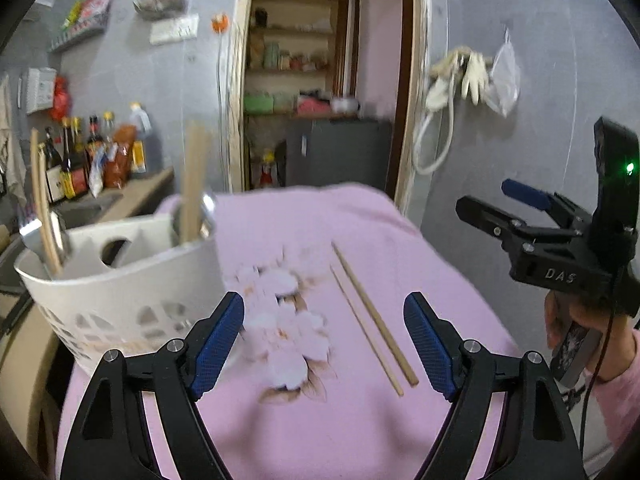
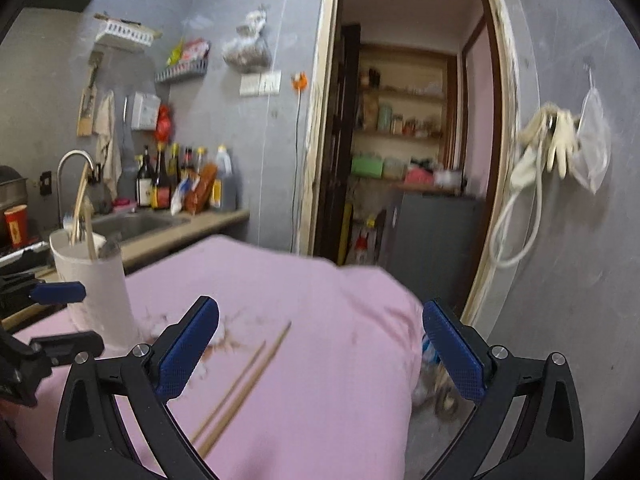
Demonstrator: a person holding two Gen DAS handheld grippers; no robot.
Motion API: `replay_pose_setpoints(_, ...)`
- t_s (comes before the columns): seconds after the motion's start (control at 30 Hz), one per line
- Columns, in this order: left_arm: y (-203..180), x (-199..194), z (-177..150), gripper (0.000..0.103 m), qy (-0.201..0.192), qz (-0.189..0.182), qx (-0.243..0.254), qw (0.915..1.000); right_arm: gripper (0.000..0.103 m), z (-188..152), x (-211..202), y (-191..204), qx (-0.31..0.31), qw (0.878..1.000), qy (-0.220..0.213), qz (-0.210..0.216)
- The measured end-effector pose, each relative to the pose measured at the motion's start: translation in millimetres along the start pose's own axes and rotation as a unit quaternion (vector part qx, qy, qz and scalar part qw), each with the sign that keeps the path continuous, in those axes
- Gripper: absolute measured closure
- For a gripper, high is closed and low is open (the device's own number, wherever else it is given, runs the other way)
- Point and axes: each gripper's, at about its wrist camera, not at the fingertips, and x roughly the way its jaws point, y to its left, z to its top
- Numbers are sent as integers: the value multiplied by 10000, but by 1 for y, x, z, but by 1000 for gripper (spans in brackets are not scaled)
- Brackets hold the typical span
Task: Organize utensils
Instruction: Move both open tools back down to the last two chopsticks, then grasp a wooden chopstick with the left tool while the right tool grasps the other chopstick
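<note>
Two wooden chopsticks (image 1: 370,316) lie side by side on the pink cloth; they also show in the right wrist view (image 2: 240,388). A white utensil holder (image 1: 120,280) stands at the left with chopsticks and metal utensils upright in it; it also shows in the right wrist view (image 2: 96,284). My left gripper (image 1: 324,340) is open and empty, above the cloth between the holder and the chopsticks. My right gripper (image 2: 320,348) is open and empty, above the cloth right of the chopsticks; it also shows in the left wrist view (image 1: 492,200).
The pink flower-print cloth (image 1: 360,420) covers the table. A counter with a sink (image 2: 136,224) and sauce bottles (image 2: 180,180) lies behind at the left. A doorway (image 2: 408,160) opens onto shelves. Gloves and a bag hang on the right wall (image 2: 560,140).
</note>
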Motion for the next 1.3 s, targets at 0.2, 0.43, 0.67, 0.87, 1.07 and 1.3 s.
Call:
replay_pose_setpoints(0.2, -2, 40, -6, 26, 827, -72, -179, 9964, 0, -16, 25, -11, 244, 9972, 647, 291)
replay_pose_setpoints(0.43, 4, 78, -6, 39, 1525, -239, -460, 9869, 20, -27, 60, -18, 561, 9854, 1398, 793)
replay_pose_setpoints(0.67, 9, 112, -3, 63, 2119, -693, -640, 9727, 48, -35, 104, -16, 707, 9641, 2188, 1327)
replay_pose_setpoints(0.87, 14, 123, 5, 72, 2225, -796, -686, 9693, 64, -39, 136, -18, 962, 9483, 2574, 1590)
replay_pose_setpoints(1.07, 10, 134, 8, 80, 2260, -742, -634, 9692, 71, -35, 160, -24, 1108, 9389, 2791, 1681)
replay_pose_setpoints(1.3, 12, 151, 13, 97, 2258, -554, -719, 9699, 76, -36, 183, -30, 1392, 9268, 3009, 1765)
